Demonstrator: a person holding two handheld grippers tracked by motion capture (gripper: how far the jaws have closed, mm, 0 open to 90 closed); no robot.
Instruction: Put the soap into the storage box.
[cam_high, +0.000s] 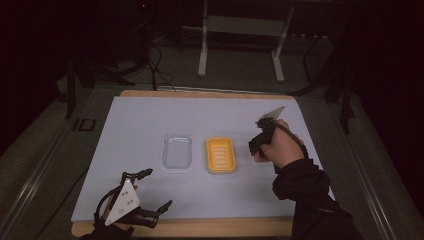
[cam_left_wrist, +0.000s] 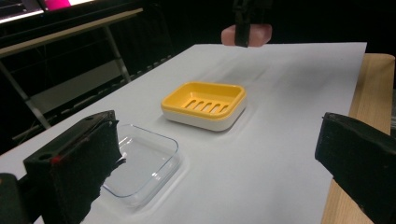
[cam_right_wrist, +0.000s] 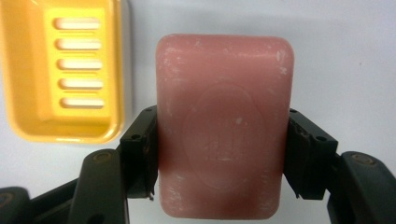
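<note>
Your right gripper (cam_right_wrist: 219, 158) has its jaws clamped on the long sides of a pink soap bar (cam_right_wrist: 224, 126), the pads pressing at about mid-length, the bar's stamped face turned to the camera. In the left gripper view the soap hangs in the air above the far part of the white mat (cam_left_wrist: 289, 107), clear of its surface. Just beside the bar, to its left in the right gripper view, sits the yellow soap dish (cam_right_wrist: 28, 70), its slotted floor bare and nothing between it and the soap. Seen from above, your right hand (cam_high: 282, 145) holds that gripper to the right of the dish, near it but not over it. Left of the dish, with a narrow strip of mat between the two, lies a clear tray (cam_high: 177, 151), also bare. Your left gripper (cam_high: 150, 192) rests near the front left corner of the mat, well apart from both containers, its jaws spread wide with nothing between them; its own camera looks past them across the tray and dish toward the soap. The mat covers a wooden board (cam_high: 200, 227) whose edge shows along the front and back. Beyond the table, in the dark, stand a metal frame (cam_high: 240, 45) and loose cables (cam_high: 155, 65) on the floor.
</note>
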